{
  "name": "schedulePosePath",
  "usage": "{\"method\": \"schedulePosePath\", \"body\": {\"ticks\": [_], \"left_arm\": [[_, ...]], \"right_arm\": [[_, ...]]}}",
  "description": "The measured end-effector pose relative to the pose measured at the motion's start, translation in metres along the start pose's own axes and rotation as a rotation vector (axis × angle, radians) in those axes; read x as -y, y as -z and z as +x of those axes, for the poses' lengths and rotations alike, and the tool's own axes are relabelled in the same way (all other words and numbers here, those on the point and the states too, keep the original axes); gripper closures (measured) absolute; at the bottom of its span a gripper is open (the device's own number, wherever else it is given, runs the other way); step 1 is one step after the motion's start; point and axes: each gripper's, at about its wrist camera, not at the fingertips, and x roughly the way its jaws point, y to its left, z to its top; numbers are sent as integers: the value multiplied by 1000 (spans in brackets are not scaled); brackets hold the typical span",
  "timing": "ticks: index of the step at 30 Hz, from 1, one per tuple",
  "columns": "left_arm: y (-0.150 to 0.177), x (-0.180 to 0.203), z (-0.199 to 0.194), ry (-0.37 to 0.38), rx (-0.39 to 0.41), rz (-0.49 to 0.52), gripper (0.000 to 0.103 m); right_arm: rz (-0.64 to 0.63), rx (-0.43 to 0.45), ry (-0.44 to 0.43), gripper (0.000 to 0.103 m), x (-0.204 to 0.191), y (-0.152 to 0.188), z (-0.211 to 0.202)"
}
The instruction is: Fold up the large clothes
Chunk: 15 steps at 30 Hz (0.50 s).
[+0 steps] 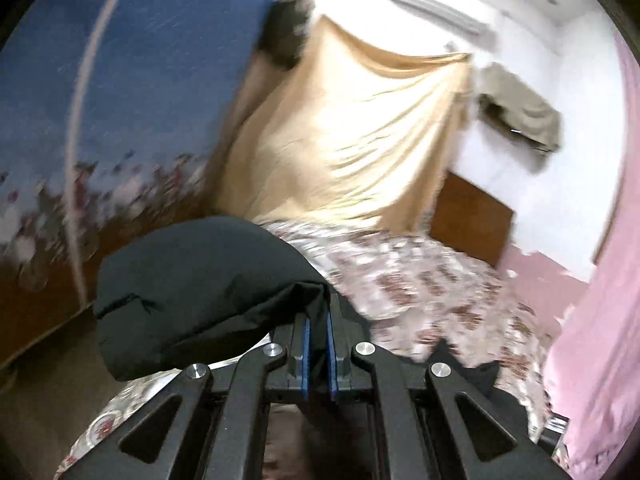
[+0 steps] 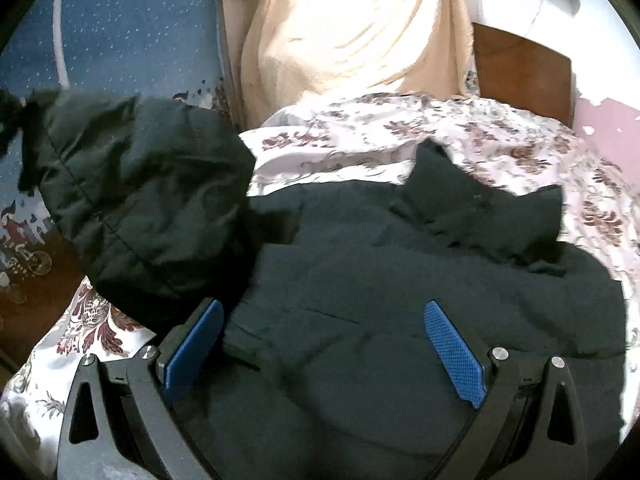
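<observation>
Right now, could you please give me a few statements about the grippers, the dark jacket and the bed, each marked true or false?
1. The left gripper is shut on a fold of the black jacket. True.
2. The right gripper is clamped on the jacket. False: its blue pads stand wide apart over the fabric, gripping nothing.
3. The jacket lies on a floral bedsheet. True.
4. A beige cloth hangs beyond the bed. True.
5. The bedsheet is plain white. False: it carries a maroon flower print.
6. The jacket is already folded into a neat square. False: it lies spread out, one part raised at the left.
</observation>
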Motion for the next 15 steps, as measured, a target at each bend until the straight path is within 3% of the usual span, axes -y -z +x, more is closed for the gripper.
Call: {"method": "schedulePosePath", "body": {"ticks": [4,8,15], "left_arm": [[-3,63,-10,93,2,119,96],[12,128,-6,196,-47,225,96],[84,223,16,330,-163,387,96]], "right_arm": [[63,35,15,4,40,2,-32],[182,44,47,4,97,10,-60],[278,29,142,4,198,37,-92]]}}
